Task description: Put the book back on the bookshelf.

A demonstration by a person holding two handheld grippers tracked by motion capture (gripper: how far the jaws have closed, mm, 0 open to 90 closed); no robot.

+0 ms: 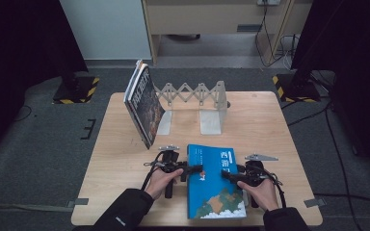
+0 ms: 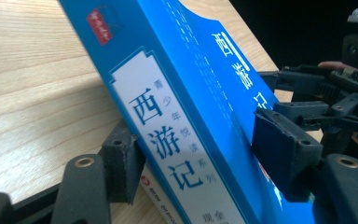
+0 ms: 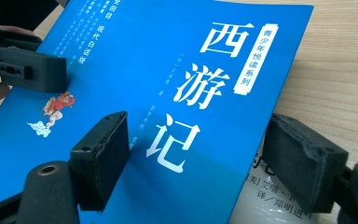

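Note:
A blue book [image 1: 217,192] with white Chinese title lettering lies flat near the table's front edge. My left gripper [image 1: 196,169] is at its left side, the spine [image 2: 168,116]. One pad [image 2: 121,163] sits against the spine's lower edge and the other [image 2: 284,149] lies on the cover, so the jaws hold that edge. My right gripper [image 1: 227,175] straddles the book's right edge [image 3: 261,116]. One of its pads [image 3: 102,154] is over the cover and the other [image 3: 303,163] stands off the edge, with a gap to the blue book. A white printed sheet or cover [image 3: 265,196] shows under that edge.
A dark book [image 1: 144,103] leans tilted at the left end of a grey expanding book stand [image 1: 192,94] at the back of the wooden table [image 1: 270,125]. Bare wood lies left and right of the blue book. Dark stands and cables are on the floor beyond.

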